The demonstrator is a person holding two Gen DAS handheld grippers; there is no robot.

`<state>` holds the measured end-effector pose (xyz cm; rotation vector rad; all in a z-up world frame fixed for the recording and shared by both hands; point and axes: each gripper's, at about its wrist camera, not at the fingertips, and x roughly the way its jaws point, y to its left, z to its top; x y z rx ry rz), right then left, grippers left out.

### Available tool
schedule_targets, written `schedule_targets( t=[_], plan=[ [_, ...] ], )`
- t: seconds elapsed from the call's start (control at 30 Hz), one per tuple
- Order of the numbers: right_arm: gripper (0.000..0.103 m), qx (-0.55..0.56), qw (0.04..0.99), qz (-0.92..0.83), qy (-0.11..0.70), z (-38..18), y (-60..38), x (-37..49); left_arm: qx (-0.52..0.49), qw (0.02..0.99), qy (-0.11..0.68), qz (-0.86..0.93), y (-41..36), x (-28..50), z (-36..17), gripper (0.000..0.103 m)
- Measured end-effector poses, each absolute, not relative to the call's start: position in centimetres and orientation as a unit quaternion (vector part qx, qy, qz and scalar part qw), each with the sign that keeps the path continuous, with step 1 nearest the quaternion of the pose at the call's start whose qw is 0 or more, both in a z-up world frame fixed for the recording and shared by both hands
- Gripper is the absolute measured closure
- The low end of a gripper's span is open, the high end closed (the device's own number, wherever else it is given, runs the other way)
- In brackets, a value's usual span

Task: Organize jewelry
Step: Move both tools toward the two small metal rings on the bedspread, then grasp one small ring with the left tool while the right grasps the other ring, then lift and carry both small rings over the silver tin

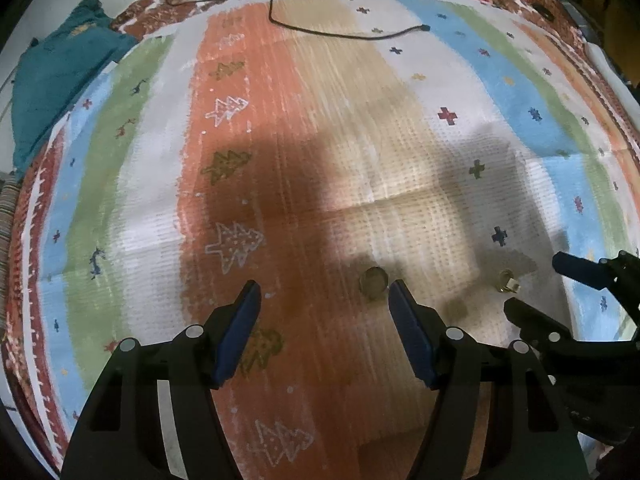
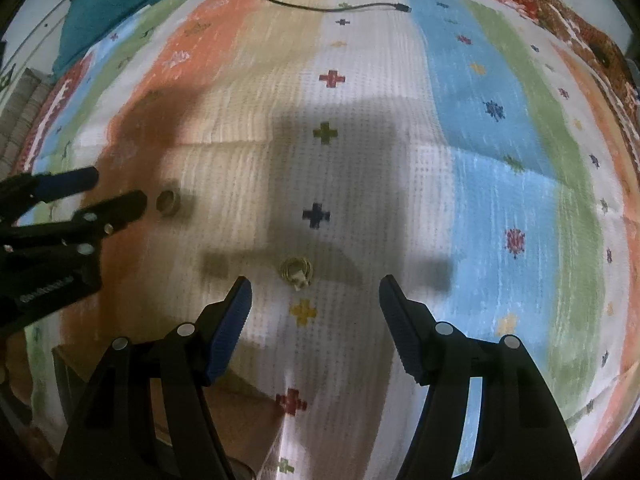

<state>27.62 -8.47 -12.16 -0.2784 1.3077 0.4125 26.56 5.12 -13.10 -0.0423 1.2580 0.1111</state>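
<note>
A plain gold band ring (image 1: 374, 281) lies on the striped cloth just ahead of my left gripper's right finger; it also shows in the right wrist view (image 2: 169, 202). A gold ring with a white stone (image 2: 296, 270) lies just ahead of my right gripper, between its fingers' line; it also shows in the left wrist view (image 1: 507, 282). My left gripper (image 1: 325, 294) is open and empty. My right gripper (image 2: 315, 290) is open and empty. Each gripper shows at the edge of the other's view.
A colourful striped cloth (image 1: 320, 128) covers the surface. A black cable (image 1: 344, 32) lies at the far side. A teal cloth (image 1: 56, 76) is bunched at the far left. A brown box (image 2: 224, 400) edge shows under my right gripper.
</note>
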Motion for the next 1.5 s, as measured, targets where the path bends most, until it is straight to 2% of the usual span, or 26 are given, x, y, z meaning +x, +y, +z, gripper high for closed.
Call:
schedule_targets(
  t=[0.1,0.17,0.27,0.4,0.6,0.67,0.77,0.83,0.97,1.5],
  plan=[
    [0.038,-0.131,0.760,0.193,0.606,-12.6,-8.0,27.9,-0.021,0.803,0.594,0.046,5.2,27.1,-13.8,0.040],
    [0.043,-0.133,0.758,0.192,0.609,-13.0,-7.8,28.2,-0.021,0.802,0.595,0.043,5.3,27.3,-14.1,0.040],
    [0.043,-0.139,0.757,0.193,0.609,-13.3,-7.4,28.4,-0.021,0.800,0.598,0.039,5.3,27.7,-14.4,0.041],
    [0.046,-0.145,0.757,0.192,0.607,-13.4,-7.1,28.5,-0.017,0.796,0.604,0.036,5.1,28.2,-15.0,0.047],
    [0.065,-0.158,0.754,0.195,0.608,-13.6,-6.6,28.3,-0.017,0.797,0.603,0.027,4.9,28.5,-15.1,0.051],
    [0.074,-0.163,0.753,0.197,0.607,-13.8,-6.3,28.2,-0.017,0.797,0.604,0.024,4.7,28.5,-15.1,0.057],
    [0.085,-0.165,0.751,0.200,0.607,-13.9,-6.2,28.0,-0.013,0.795,0.606,0.020,4.4,28.4,-15.3,0.071],
    [0.086,-0.168,0.751,0.203,0.605,-13.9,-6.1,27.9,-0.017,0.792,0.610,0.013,4.3,28.3,-15.4,0.082],
    [0.086,-0.165,0.752,0.204,0.605,-14.0,-5.8,27.9,-0.017,0.791,0.612,0.003,3.8,28.2,-15.6,0.096],
    [0.087,-0.151,0.763,0.207,0.593,-12.0,-6.8,26.7,-0.025,0.801,0.597,0.023,3.8,26.7,-13.3,0.098]
  ],
)
